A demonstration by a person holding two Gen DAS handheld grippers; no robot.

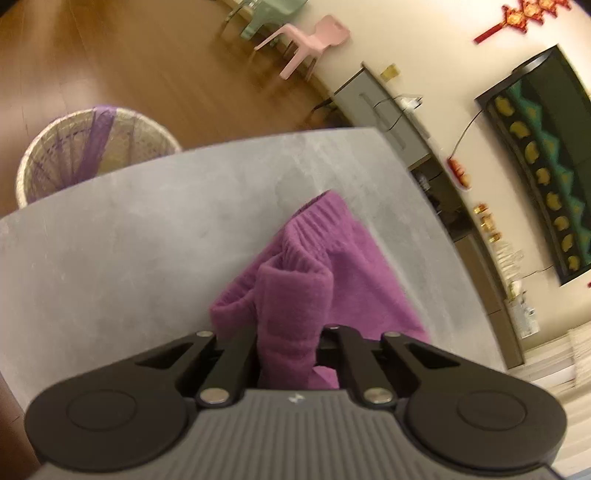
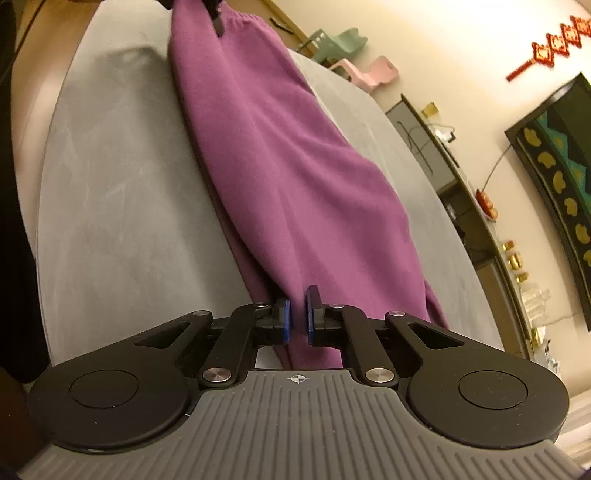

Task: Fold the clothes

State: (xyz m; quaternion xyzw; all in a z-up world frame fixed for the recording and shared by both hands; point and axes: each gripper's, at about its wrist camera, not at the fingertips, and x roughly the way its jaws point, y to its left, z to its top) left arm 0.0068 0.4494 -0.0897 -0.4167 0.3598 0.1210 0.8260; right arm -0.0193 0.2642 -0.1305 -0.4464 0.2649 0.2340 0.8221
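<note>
In the left wrist view, the left gripper (image 1: 290,347) is pinching a bunched fold of the purple fleece garment with a ribbed elastic waistband (image 1: 314,266). The cloth is filling the gap between the jaws completely, so the pads themselves are hidden under it. Ahead of the jaws the garment is rising in a hump and then trailing away to the right across the grey matte tabletop (image 1: 147,240), its gathered waistband lying at the far end. Beyond the table's far edge, to the left of the jaws, a pale woven wicker basket (image 1: 92,155) is standing on the brown wooden floor, with a purple piece of cloth (image 1: 99,129) draped over its rim. Farther off, ahead and to the right, a pink plastic child's chair (image 1: 314,40) is standing against the wall.

In the right wrist view, the right gripper (image 2: 297,317) is nipping the near end of the same garment (image 2: 280,155). Its blue pads (image 2: 283,318) are standing close together with a thin strip of purple cloth running between them. From the jaws the garment is stretching straight ahead over the grey tabletop (image 2: 122,184) as one long band, lying slightly to the right of the jaw line. At its far end, at the top of the view, the left gripper (image 2: 218,18) is showing only as a dark tip on the cloth.
</note>
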